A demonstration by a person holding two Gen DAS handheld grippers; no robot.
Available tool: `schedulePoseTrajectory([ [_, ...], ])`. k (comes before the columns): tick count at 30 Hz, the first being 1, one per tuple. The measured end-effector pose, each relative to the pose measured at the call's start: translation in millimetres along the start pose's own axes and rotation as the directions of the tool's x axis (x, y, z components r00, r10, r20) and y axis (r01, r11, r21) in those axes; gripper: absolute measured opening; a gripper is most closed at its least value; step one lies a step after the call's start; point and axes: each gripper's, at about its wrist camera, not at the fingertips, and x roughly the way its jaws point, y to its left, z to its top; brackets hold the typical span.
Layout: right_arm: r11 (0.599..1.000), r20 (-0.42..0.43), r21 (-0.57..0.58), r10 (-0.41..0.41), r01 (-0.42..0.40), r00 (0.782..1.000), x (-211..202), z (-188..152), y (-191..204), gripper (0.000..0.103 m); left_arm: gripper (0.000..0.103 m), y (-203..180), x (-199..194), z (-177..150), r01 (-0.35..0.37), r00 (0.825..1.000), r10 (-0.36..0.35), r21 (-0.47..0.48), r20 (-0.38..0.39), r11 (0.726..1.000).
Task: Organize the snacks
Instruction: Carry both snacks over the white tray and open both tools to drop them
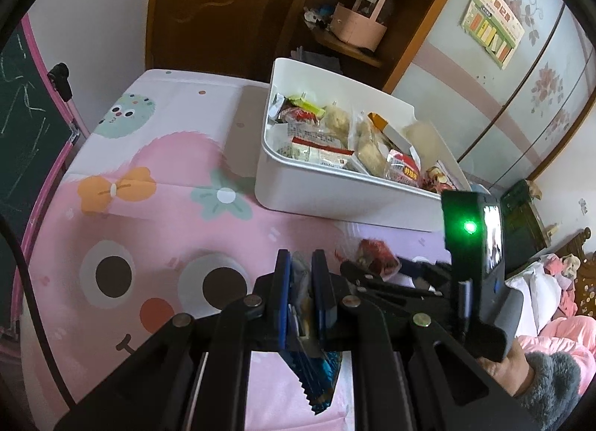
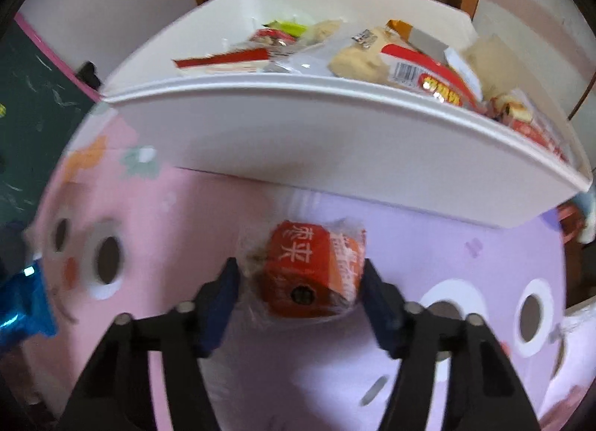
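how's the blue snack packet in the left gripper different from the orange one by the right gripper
The blue packet is flat foil with a zigzag edge; the orange packet is a chunky block in clear wrap. The blue packet hangs clamped in the shut left gripper; the orange packet lies on the pink cloth between the right gripper's open jaws. Both are outside the white bin.

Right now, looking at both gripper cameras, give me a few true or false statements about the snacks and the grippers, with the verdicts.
1. The left gripper is clamped on a blue packet. True.
2. The white bin is empty. False: it holds many wrapped snacks.
3. The orange-red snack lies on the pink cloth, between the right gripper fingers. True.
4. The orange-red snack is already in the bin. False: it lies in front of the bin.
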Motion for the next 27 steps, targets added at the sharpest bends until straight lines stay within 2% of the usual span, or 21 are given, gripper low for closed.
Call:
schedulePoseTrajectory([
  [7,0.994,0.005,0.056,0.096,-0.096,0.995,-20.3,-14.4,-17.3,0.056,0.009,-6.1,-12.0,3.6,0.005,1.0,-0.005,0.015,0.006,1.0],
  [10,0.991,0.044,0.058,0.116,-0.118,0.992,-41.5,-15.5,-22.3,0.057,0.009,-11.1,-18.1,11.6,0.023,1.0,-0.023,0.023,0.003,0.999],
  [12,0.989,0.093,0.063,0.131,-0.137,0.987,-69.8,-12.5,-27.7,0.057,0.009,-18.6,-25.6,25.3,0.04,0.999,-0.04,0.038,0.006,0.998],
  [16,0.985,0.2,0.078,0.136,-0.154,0.97,-123.7,8.9,-45.7,0.057,0.009,-45.7,-56.5,64.0,0.051,0.995,-0.06,0.109,0.084,0.993],
  [19,0.985,0.308,0.083,0.12,-0.152,0.944,-174.3,32.5,-56.5,0.057,0.009,-69.3,-81.1,92.5,0.044,0.986,-0.07,0.164,0.154,0.985],
  [22,0.988,0.412,0.085,0.085,-0.131,0.907,-223.7,59.5,-64.9,0.057,0.009,-94.8,-102.3,125.3,0.046,0.975,-0.091,0.215,0.201,0.975],
  [23,0.99,0.454,0.085,0.063,-0.113,0.889,-243.8,68.7,-67.7,0.058,0.009,-102.0,-106.1,135.0,0.043,0.973,-0.092,0.226,0.211,0.973],
  [25,0.994,0.504,0.085,0.023,-0.076,0.863,-266.3,83.5,-69.4,0.058,0.009,-115.4,-110.7,152.0,0.038,0.969,-0.097,0.252,0.227,0.967],
  [27,0.994,0.53,0.091,0.002,-0.06,0.848,-280.1,94.2,-72.5,0.058,0.009,-129.7,-110.9,167.5,0.018,0.967,-0.087,0.276,0.24,0.961],
])
